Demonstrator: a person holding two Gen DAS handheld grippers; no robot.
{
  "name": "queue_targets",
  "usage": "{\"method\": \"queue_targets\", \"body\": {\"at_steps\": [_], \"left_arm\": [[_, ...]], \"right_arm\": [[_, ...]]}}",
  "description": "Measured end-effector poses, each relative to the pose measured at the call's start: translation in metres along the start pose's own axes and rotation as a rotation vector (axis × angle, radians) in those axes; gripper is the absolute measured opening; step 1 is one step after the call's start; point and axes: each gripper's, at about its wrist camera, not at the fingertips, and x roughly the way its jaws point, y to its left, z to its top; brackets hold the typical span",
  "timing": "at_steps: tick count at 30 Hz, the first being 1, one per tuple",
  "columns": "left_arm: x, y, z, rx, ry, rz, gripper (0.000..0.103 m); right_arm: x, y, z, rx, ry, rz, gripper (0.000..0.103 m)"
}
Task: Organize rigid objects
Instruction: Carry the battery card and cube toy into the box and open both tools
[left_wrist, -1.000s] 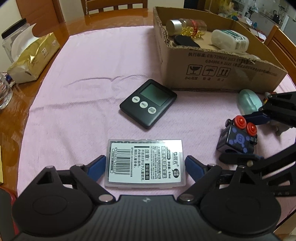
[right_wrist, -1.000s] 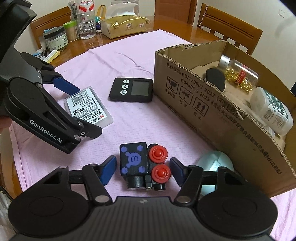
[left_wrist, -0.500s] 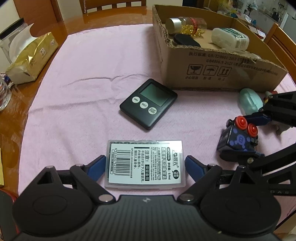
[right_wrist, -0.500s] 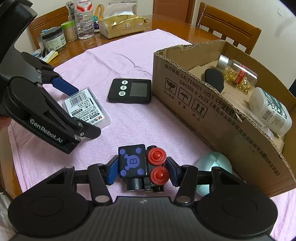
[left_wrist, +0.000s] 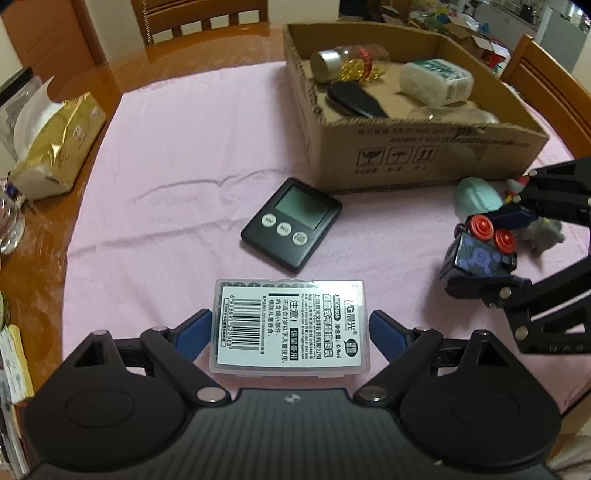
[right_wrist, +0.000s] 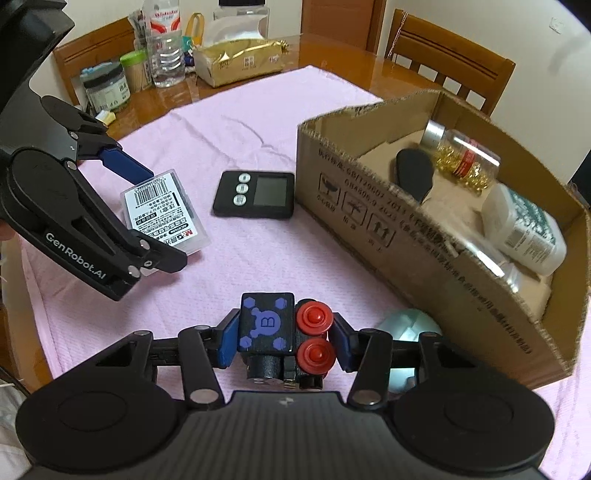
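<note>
My right gripper (right_wrist: 282, 341) is shut on a black toy block (right_wrist: 267, 328) with blue marks and two red knobs, lifted a little off the pink cloth; the block also shows in the left wrist view (left_wrist: 480, 254). My left gripper (left_wrist: 290, 328) has closed its blue pads against the sides of a clear plastic battery case (left_wrist: 290, 325) with a white barcode label; the case also shows in the right wrist view (right_wrist: 162, 210). The cardboard box (right_wrist: 406, 236) stands to the right and holds a bottle of gold beads (right_wrist: 461, 157), a white bottle (right_wrist: 524, 229) and a black oval piece (right_wrist: 413, 173).
A black digital timer (left_wrist: 291, 225) lies on the pink cloth (left_wrist: 184, 166) in front of the box. A pale green oval object (left_wrist: 476, 195) and a small grey toy (left_wrist: 543, 232) lie beside the box. A gold tissue pack (left_wrist: 55, 147), jars and bottles (right_wrist: 162, 55) stand on the wooden table. Chairs surround it.
My right gripper closed on the toy block and raised it slightly. My left gripper closed in on the battery case and both wrists rose a little.
</note>
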Motion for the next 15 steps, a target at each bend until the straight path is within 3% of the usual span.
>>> {"method": "queue_targets", "body": {"at_steps": [6, 15], "left_arm": [[-0.027, -0.001, 0.014, 0.048, 0.000, -0.055, 0.090], [-0.066, -0.025, 0.072, 0.158, -0.138, -0.112, 0.090]], "right_arm": [[-0.029, -0.011, 0.011, 0.005, -0.041, -0.006, 0.055], [-0.067, -0.040, 0.027, -0.002, -0.110, -0.071, 0.055]]}}
